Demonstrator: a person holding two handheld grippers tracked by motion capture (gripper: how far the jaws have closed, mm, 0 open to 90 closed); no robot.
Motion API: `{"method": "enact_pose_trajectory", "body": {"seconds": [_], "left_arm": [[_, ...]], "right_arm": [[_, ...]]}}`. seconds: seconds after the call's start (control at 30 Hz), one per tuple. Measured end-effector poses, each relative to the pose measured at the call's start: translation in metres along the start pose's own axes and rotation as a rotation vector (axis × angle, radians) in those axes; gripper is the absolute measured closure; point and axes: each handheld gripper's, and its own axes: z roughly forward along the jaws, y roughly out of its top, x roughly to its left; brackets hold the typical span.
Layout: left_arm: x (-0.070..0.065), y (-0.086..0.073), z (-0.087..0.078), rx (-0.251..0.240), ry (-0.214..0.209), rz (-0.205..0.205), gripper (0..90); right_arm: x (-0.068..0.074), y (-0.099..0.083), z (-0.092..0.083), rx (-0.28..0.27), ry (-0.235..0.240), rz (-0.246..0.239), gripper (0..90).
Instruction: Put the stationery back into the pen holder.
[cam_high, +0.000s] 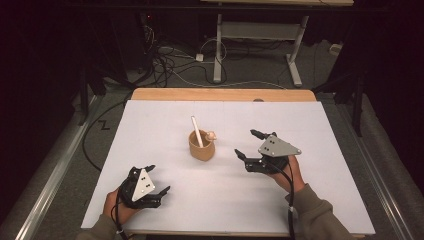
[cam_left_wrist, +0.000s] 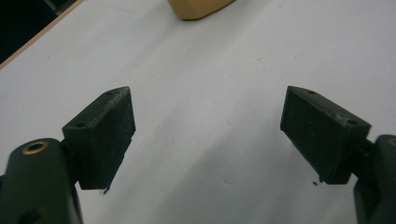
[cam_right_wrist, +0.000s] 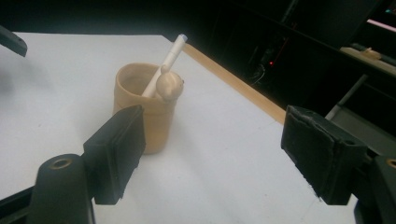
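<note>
A white board (cam_high: 165, 200) covers most of a wooden table (cam_high: 220, 94), and a tan cup (cam_high: 201, 146) stands upright near the middle of that board. Everything else is placed here by its relation to the cup.

A pale stick (cam_high: 196, 131) leans inside the cup, its top rising above the rim and tilting toward the far left. A small rounded wooden piece (cam_high: 211, 135) sits at the cup's rim on the right side (what it is cannot be made out from above; in the right gripper view it looks like a smooth knob (cam_right_wrist: 168, 84) resting against the stick (cam_right_wrist: 169, 59)).

The right gripper (cam_high: 249, 144) is just to the right of the cup, held in the person's right hand (cam_high: 291, 172), apart from the cup and not touching it. Its jaws are spread wide with nothing between them. In its own view the cup (cam_right_wrist: 144, 109) stands just past the left jaw.

The left gripper (cam_high: 157, 179) is nearer the person and to the left of the cup, well apart from it, held in the left hand (cam_high: 117, 205) low over the board. Its jaws are also spread wide and hold nothing; its own view shows bare white board (cam_left_wrist: 210, 93) between them, with the cup's base (cam_left_wrist: 201, 8) at the top edge.
</note>
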Motion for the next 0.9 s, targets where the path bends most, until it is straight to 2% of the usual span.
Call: {"method": "enact_pose_trajectory", "body": {"seconds": [0.17, 0.33, 0.9], "left_arm": [[-0.001, 0.000, 0.000, 0.002, -0.003, 0.005, 17.2], [-0.001, 0.000, 0.000, 0.000, -0.002, 0.006, 17.2], [-0.001, 0.001, 0.001, 0.004, -0.008, 0.009, 17.2]], "right_arm": [[0.001, -0.003, -0.010, -0.008, -0.005, -0.022, 22.7], [0.002, -0.009, -0.018, -0.016, -0.013, -0.024, 22.9], [-0.003, -0.033, -0.043, 0.039, -0.058, -0.036, 23.2]]}}
